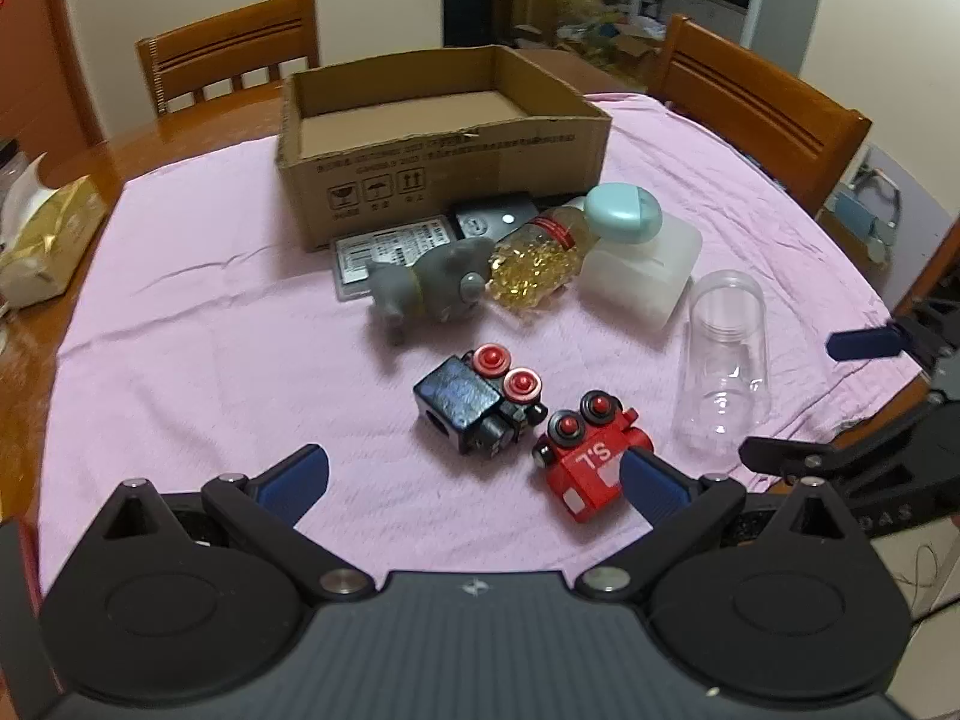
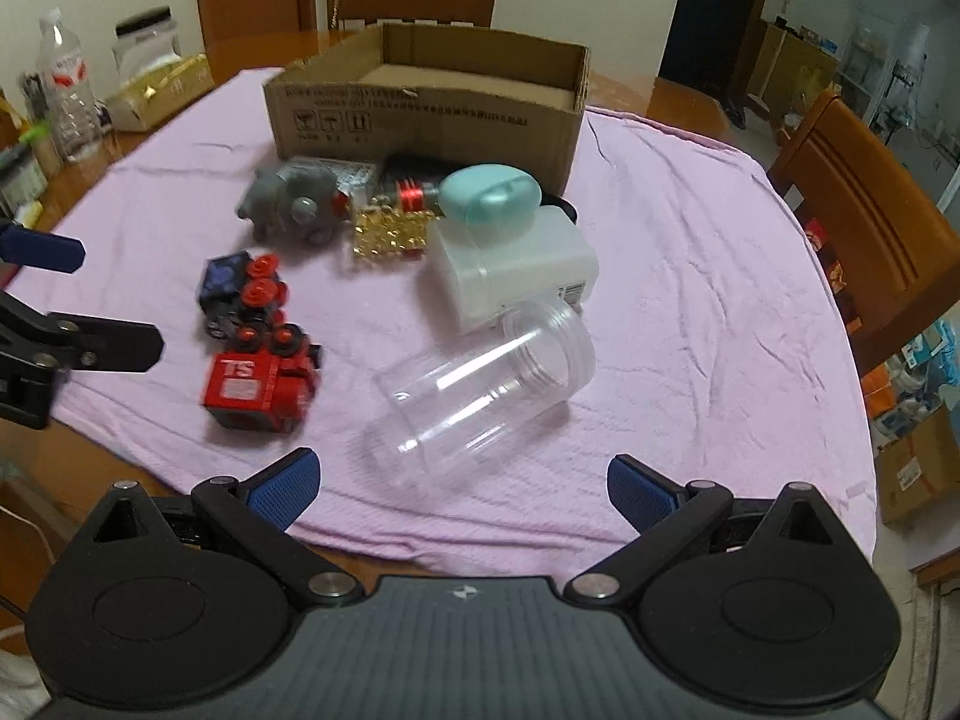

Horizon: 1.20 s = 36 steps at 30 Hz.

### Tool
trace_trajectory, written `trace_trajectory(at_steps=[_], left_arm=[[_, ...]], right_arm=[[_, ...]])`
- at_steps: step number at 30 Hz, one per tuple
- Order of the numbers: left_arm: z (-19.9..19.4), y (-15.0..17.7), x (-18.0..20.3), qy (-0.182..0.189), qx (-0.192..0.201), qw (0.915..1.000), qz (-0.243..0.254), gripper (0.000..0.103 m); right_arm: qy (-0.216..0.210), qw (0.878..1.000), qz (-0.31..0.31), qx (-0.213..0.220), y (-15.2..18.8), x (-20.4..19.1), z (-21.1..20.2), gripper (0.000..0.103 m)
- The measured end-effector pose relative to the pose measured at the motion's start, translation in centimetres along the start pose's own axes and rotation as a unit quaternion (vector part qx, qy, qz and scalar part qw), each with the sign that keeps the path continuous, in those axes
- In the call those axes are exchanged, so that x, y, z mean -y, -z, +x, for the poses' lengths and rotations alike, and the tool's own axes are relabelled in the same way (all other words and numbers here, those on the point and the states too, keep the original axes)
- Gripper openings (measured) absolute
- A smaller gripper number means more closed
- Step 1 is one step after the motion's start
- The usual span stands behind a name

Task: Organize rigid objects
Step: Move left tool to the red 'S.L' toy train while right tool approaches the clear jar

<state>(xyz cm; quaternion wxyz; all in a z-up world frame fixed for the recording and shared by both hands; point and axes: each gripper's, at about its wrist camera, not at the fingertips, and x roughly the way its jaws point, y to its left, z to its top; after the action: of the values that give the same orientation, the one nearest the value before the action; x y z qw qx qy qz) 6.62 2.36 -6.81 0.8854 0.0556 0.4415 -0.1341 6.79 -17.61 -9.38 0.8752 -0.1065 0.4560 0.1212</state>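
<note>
An empty cardboard box [image 1: 444,144] [image 2: 420,114] stands at the back of the pink cloth. In front of it lie a grey toy elephant [image 1: 426,288] [image 2: 288,204], a bottle of yellow capsules [image 1: 534,264] [image 2: 390,234], a white container with a teal lid [image 1: 642,252] [image 2: 516,258], a clear plastic jar [image 1: 723,360] [image 2: 480,390] on its side, a dark blue toy block [image 1: 474,408] [image 2: 240,288] and a red toy block [image 1: 591,465] [image 2: 258,384]. My left gripper [image 1: 474,480] is open just short of the two toy blocks. My right gripper [image 2: 462,492] is open before the jar.
The pink cloth [image 1: 180,330] covers a wooden table with chairs [image 1: 234,54] [image 2: 864,228] around it. A tissue pack [image 1: 42,246] and a water bottle [image 2: 66,96] stand at the left edge. Flat dark cards [image 1: 384,252] lie by the box.
</note>
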Motion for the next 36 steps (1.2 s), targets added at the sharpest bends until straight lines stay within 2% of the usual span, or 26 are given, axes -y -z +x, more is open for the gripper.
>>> trace_trajectory(at_steps=[4,9,14,24,31,36], left_arm=[[0.7,0.0,-0.3,0.002,-0.002,0.9999,0.01,0.102],[1.1,-0.2,-0.3,0.005,-0.007,1.0,0.0,0.102],[1.6,-0.2,0.5,-0.017,-0.013,0.9996,-0.021,0.102],[3.0,0.3,3.2,-0.054,-0.018,0.9943,-0.091,0.102],[5.0,0.6,5.4,-0.078,-0.024,0.99,-0.115,0.102],[6.0,0.8,6.3,-0.104,-0.034,0.9863,-0.124,0.102]], right_arm=[[0.019,0.999,-0.028,-0.011,-0.6,0.2,1.5,0.103],[0.022,0.998,-0.067,-0.005,-1.7,0.7,2.4,0.103],[-0.003,0.997,-0.082,-0.007,-3.4,1.6,4.2,0.103],[-0.034,0.994,-0.094,-0.042,-4.6,4.0,7.8,0.103],[-0.092,0.99,-0.091,-0.052,-4.8,5.9,8.7,0.103],[-0.104,0.988,-0.103,-0.048,-4.9,6.2,8.8,0.103]])
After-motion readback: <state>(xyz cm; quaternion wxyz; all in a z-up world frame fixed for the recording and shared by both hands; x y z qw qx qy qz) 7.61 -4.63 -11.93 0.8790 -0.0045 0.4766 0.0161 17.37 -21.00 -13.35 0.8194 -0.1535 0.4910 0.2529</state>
